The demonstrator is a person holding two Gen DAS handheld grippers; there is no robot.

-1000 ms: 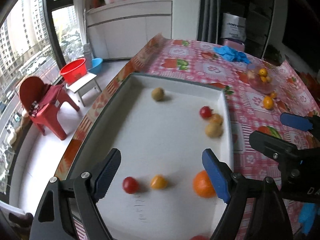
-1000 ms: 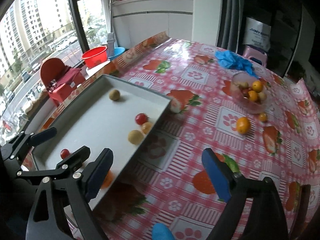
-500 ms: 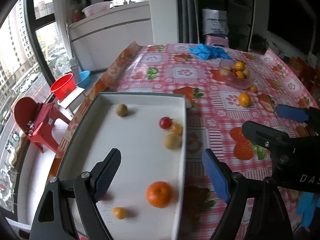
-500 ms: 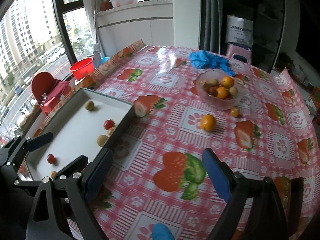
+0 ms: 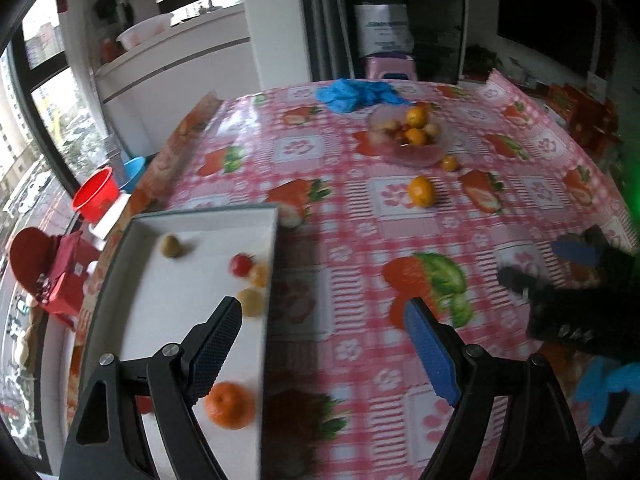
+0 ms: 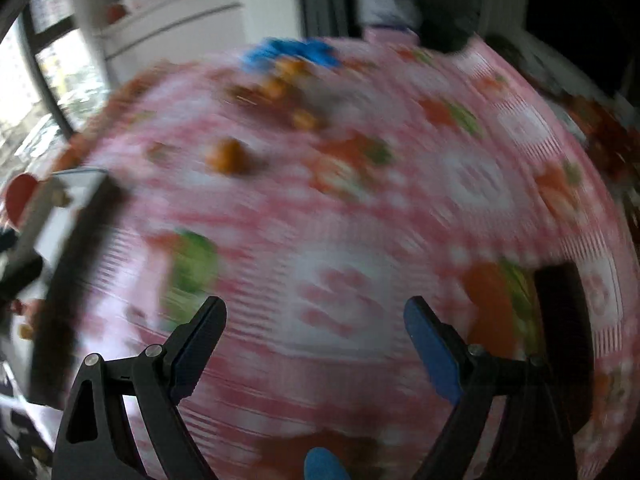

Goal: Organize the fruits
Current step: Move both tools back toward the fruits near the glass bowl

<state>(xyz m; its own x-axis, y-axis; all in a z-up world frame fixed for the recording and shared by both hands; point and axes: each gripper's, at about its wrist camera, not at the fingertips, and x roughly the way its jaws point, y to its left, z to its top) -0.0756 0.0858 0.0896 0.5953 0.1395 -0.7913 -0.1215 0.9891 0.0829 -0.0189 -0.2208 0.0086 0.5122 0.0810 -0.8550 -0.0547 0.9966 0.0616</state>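
Observation:
A white tray [image 5: 168,300] lies at the table's left edge and holds several fruits: an orange [image 5: 230,405], a red tomato [image 5: 241,264], a greenish fruit [image 5: 170,245] and small yellow ones. A clear bowl of fruit [image 5: 408,138] stands far across the table, with a loose orange [image 5: 421,191] and a small one [image 5: 449,163] near it. My left gripper [image 5: 322,320] is open and empty above the tray's right rim. My right gripper [image 6: 314,318] is open and empty over the tablecloth; its view is blurred, the loose orange [image 6: 228,155] showing far left.
A pink strawberry-print tablecloth [image 5: 400,240] covers the table. A blue cloth [image 5: 356,94] lies at the far edge. The right gripper [image 5: 576,304] shows at the right of the left wrist view. Red stools [image 5: 44,272] and a red basin [image 5: 96,194] stand on the floor to the left.
Both grippers have swung to the right, away from the tray and toward the middle of the table. The right wrist view is now motion-blurred. Both stay open and empty.

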